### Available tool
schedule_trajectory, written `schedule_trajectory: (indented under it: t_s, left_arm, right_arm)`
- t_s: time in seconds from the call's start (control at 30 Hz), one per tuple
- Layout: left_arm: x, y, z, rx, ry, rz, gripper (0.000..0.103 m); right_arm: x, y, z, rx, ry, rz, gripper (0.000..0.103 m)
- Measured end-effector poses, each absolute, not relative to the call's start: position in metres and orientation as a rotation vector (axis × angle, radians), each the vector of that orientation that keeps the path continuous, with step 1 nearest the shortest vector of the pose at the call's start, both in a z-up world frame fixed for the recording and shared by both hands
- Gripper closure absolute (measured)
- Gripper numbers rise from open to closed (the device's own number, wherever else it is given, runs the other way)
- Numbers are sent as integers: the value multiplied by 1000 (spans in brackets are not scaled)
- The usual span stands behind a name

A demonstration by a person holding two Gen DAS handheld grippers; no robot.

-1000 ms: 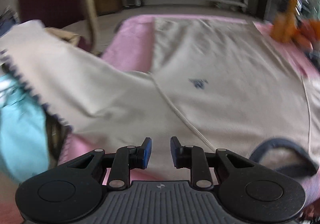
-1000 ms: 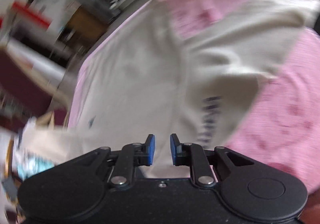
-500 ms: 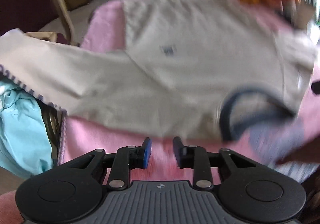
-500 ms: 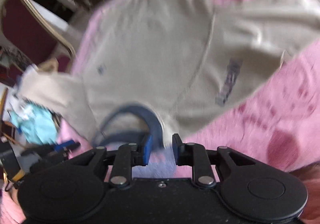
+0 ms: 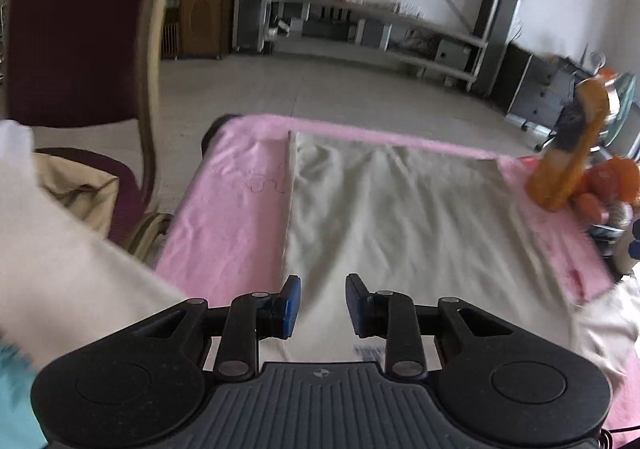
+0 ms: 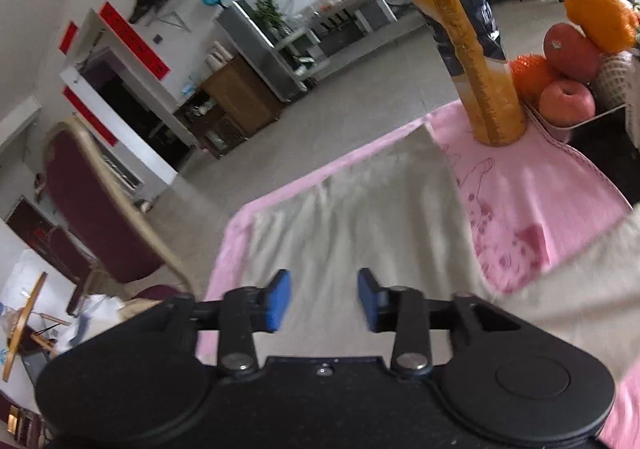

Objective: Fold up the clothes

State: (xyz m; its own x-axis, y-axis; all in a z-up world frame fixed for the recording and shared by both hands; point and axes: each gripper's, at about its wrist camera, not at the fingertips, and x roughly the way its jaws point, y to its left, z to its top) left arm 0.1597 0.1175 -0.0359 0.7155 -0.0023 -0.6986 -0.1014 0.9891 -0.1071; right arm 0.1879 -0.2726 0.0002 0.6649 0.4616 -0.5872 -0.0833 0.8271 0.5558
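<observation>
Beige shirt (image 5: 408, 217) lies spread flat, lightly creased, on pink blanket (image 5: 232, 217).

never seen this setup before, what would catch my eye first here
The beige shirt spread flat across the pink blanket fills the middle of both views. At the blanket's far right corner stands a tall orange bottle beside a basket of fruit. In the foreground, the left gripper and right gripper both hang open above the shirt, holding nothing.
</observation>
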Motion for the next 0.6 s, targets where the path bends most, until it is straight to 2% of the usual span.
schedule_trajectory:
  t_s: [0.07,0.1,0.13,0.17,0.2,0.43,0.47,0.6]
  left_arm:
    - [185,114,-54,-108,810,59,82]
    - [195,113,-63,-96,828,54,84]
    - [202,112,-70,-101,842,31,87]
    - [208,112,-78,-109,857,5,90]
    - [212,110,-83,-129,872,-32,90]
    - [239,105,-111,-61,893,35,90]
    - [238,111,-112,-84,887,60,90]
    - [235,131,-110,-63,858,246,91]
  right_arm:
    - [214,-279,-24,510,809,251,59]
    - [225,-285,-40,535,831,221,65]
    - [236,-291,-56,569,855,197,71]
    - [244,-295,-73,606,890,188,89]
    - [250,-298,-89,645,932,188,92]
    - [288,-276,-144,673,1100,389,92]
    - [290,-279,-150,675,1107,379,103]
    - [286,-317,-146,675,1030,234,103]
